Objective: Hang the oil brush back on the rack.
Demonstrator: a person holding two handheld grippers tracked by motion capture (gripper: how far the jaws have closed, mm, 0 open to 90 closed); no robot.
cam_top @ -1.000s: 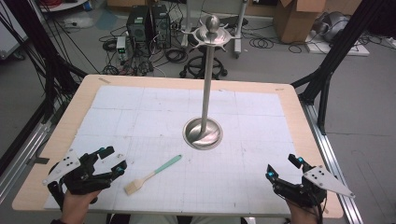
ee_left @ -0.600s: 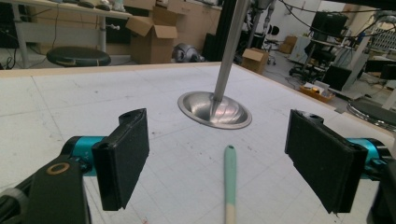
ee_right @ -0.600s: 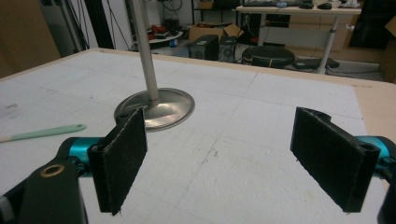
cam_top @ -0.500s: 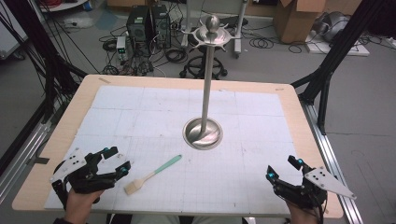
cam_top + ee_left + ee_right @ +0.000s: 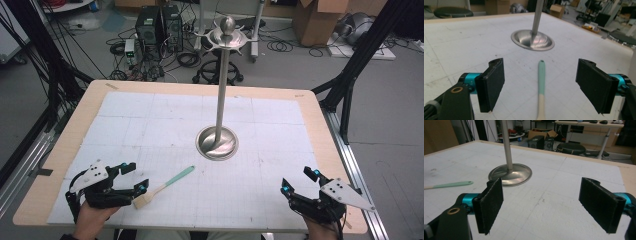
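A small brush [image 5: 167, 184] with a mint-green handle and a pale wooden head lies on the white gridded mat, near the front left. My left gripper [image 5: 136, 177] is open right at the brush's head end. In the left gripper view the brush handle [image 5: 541, 80] runs forward along the table through the gap of the left gripper [image 5: 540, 86], and neither pad touches it. My right gripper [image 5: 300, 181] stands open at the front right with nothing in it. The right gripper view also has the right gripper [image 5: 541, 202] wide apart over bare mat.
A tall metal stand [image 5: 220, 100] rises from a round dished base [image 5: 217, 143] at the mat's centre, with a knobbed top [image 5: 228, 30]. The wooden table edge [image 5: 330, 150] frames the mat. Boxes, cables and equipment stand on the floor behind.
My left gripper has slid to the right across the mat until its open jaws reach the brush's head end. The right gripper and the brush have stayed still.
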